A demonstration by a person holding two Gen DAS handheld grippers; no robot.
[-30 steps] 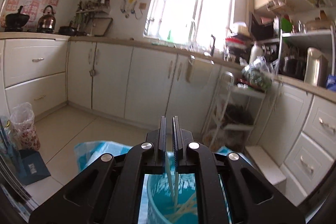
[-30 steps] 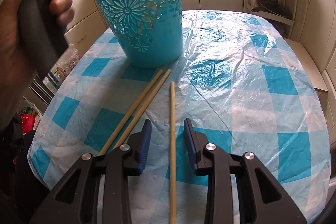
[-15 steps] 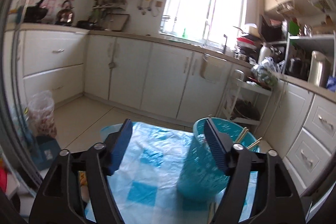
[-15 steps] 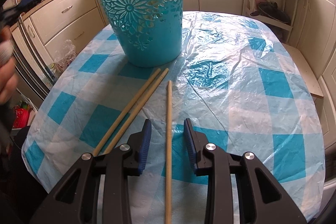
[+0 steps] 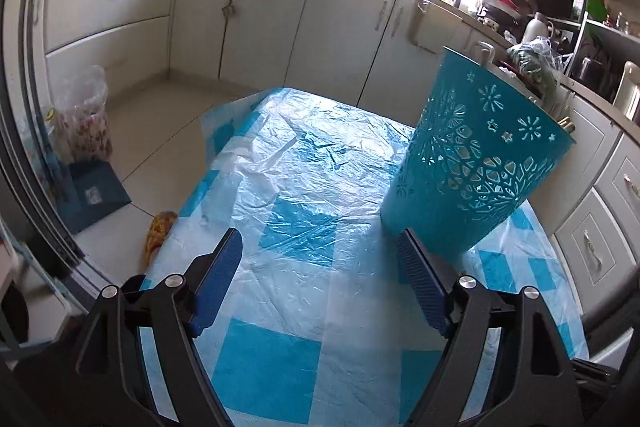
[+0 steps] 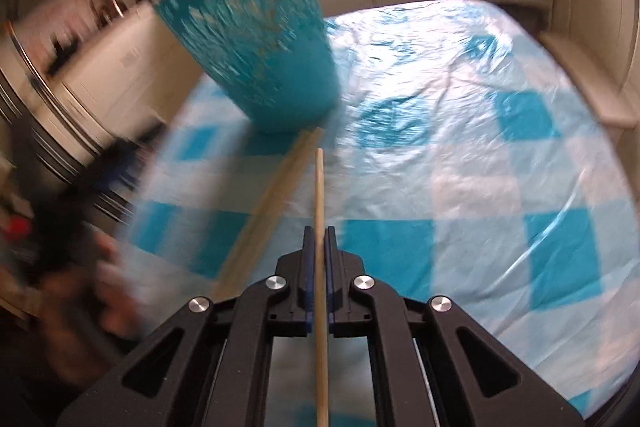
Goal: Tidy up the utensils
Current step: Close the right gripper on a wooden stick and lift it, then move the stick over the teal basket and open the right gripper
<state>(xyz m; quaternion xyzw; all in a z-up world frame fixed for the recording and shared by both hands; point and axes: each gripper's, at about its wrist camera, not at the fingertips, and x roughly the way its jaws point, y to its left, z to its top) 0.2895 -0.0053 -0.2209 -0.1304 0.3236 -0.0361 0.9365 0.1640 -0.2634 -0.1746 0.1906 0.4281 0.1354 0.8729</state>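
Note:
A teal cut-out basket point(image 5: 476, 163) stands on the table at the right of the left wrist view, with chopstick ends point(image 5: 566, 124) poking over its far rim. My left gripper point(image 5: 320, 255) hovers over the cloth beside it, its jaws opening with nothing between them. In the right wrist view my right gripper point(image 6: 319, 239) is shut on a single wooden chopstick point(image 6: 319, 187) that points toward the basket point(image 6: 256, 43). Two more chopsticks point(image 6: 276, 187) lie side by side on the cloth just left of it.
The table wears a blue-and-white checked plastic cloth point(image 5: 304, 195), whose left edge drops to the floor. A blurred hand point(image 6: 76, 291) shows at the lower left of the right wrist view. Cabinets point(image 5: 248, 23) ring the room.
My left gripper opened, came off the basket and sank to the left over the cloth. My right gripper closed on the single chopstick that lay between its jaws.

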